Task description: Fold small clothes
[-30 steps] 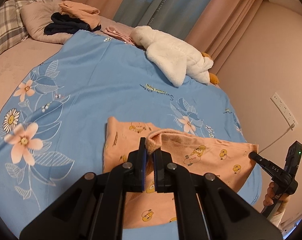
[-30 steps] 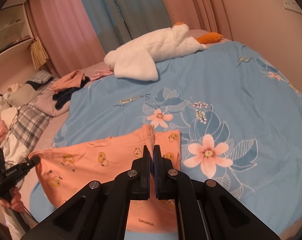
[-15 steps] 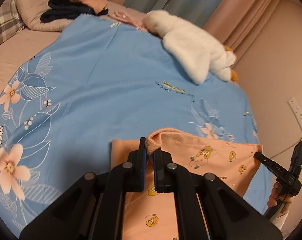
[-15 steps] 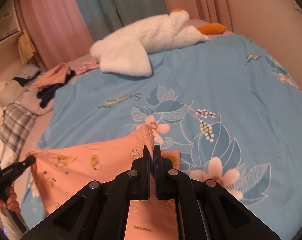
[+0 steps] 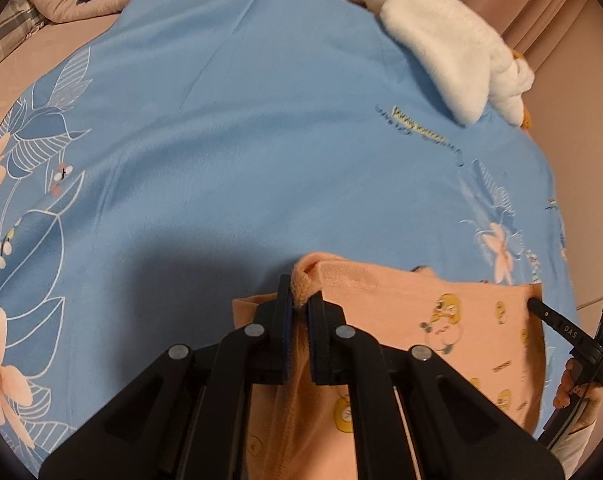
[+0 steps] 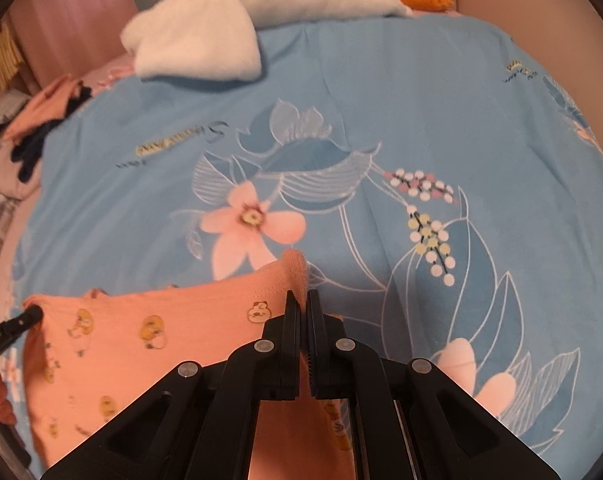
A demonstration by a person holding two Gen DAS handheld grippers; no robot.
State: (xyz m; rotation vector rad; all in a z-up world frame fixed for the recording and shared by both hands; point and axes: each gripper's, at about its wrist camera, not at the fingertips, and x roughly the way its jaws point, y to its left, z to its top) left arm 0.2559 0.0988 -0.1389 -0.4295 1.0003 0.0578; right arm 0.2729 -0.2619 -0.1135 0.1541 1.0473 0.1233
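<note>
A small peach garment (image 5: 453,332) printed with yellow ducklings is stretched between my two grippers, low over a blue floral bedspread (image 5: 241,128). My left gripper (image 5: 299,300) is shut on its left top corner, where the hem bunches between the pads. My right gripper (image 6: 301,300) is shut on the opposite top corner of the garment (image 6: 141,344). Each gripper shows in the other's view: the right one (image 5: 541,310) at the cloth's far right edge, the left one (image 6: 29,316) at its far left edge. The cloth's lower part hangs behind the fingers.
A white plush goose (image 6: 229,20) with an orange beak lies at the far side of the bed. Loose dark and peach clothes (image 6: 41,116) sit on a pillow by a plaid sheet (image 5: 5,36). A pink wall and curtains close off the right side.
Both grippers have carried the garment forward and down towards the bedspread, tilting more steeply. The bedspread now fills both views, and the top hem has stayed taut between the grippers.
</note>
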